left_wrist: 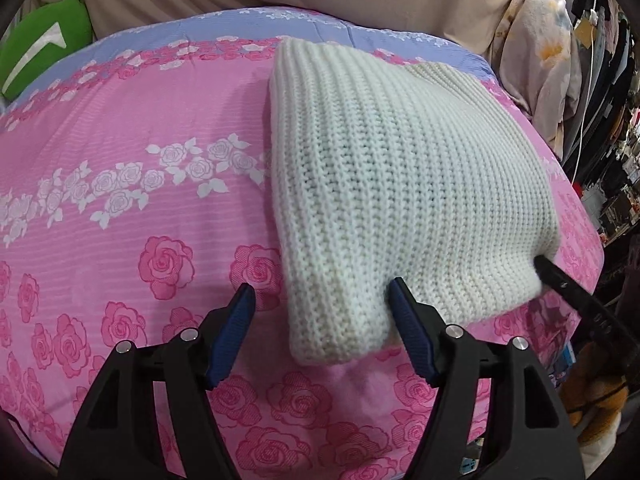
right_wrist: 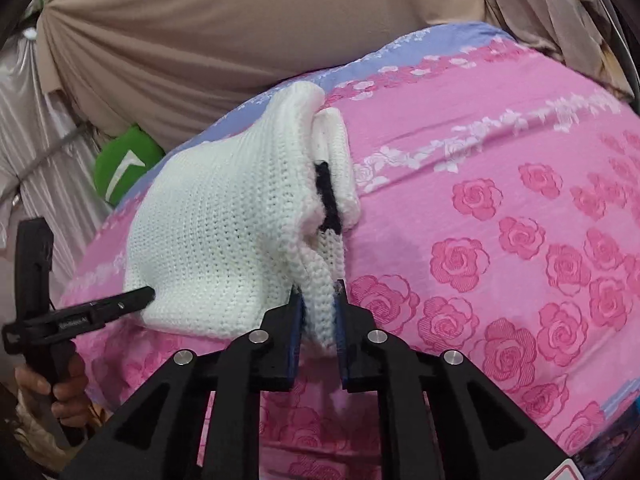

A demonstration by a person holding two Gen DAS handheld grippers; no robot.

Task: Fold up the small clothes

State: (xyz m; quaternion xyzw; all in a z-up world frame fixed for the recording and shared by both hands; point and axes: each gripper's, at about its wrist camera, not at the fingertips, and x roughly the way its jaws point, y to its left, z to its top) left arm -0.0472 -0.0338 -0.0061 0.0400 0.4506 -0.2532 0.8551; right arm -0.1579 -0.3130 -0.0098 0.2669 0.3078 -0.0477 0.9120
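Observation:
A white knitted garment (left_wrist: 400,184) lies folded on the pink rose-print bedspread (left_wrist: 120,152). My left gripper (left_wrist: 322,298) is open, its blue pads either side of the garment's near left corner, the right pad touching the knit. My right gripper (right_wrist: 319,296) is shut on the garment's near edge (right_wrist: 320,312) and shows in the left wrist view (left_wrist: 560,280) as a black finger at the garment's right corner. In the right wrist view the garment (right_wrist: 224,220) is bunched, with a black trim strip (right_wrist: 328,196) showing. The left gripper (right_wrist: 132,300) touches its left side there.
A green cushion (left_wrist: 44,48) lies at the bed's far left. Beige drapery (right_wrist: 240,32) hangs behind the bed. Floral fabric (left_wrist: 536,60) and cluttered shelves (left_wrist: 616,160) stand at the right. A hand (right_wrist: 52,392) holds the left gripper's handle.

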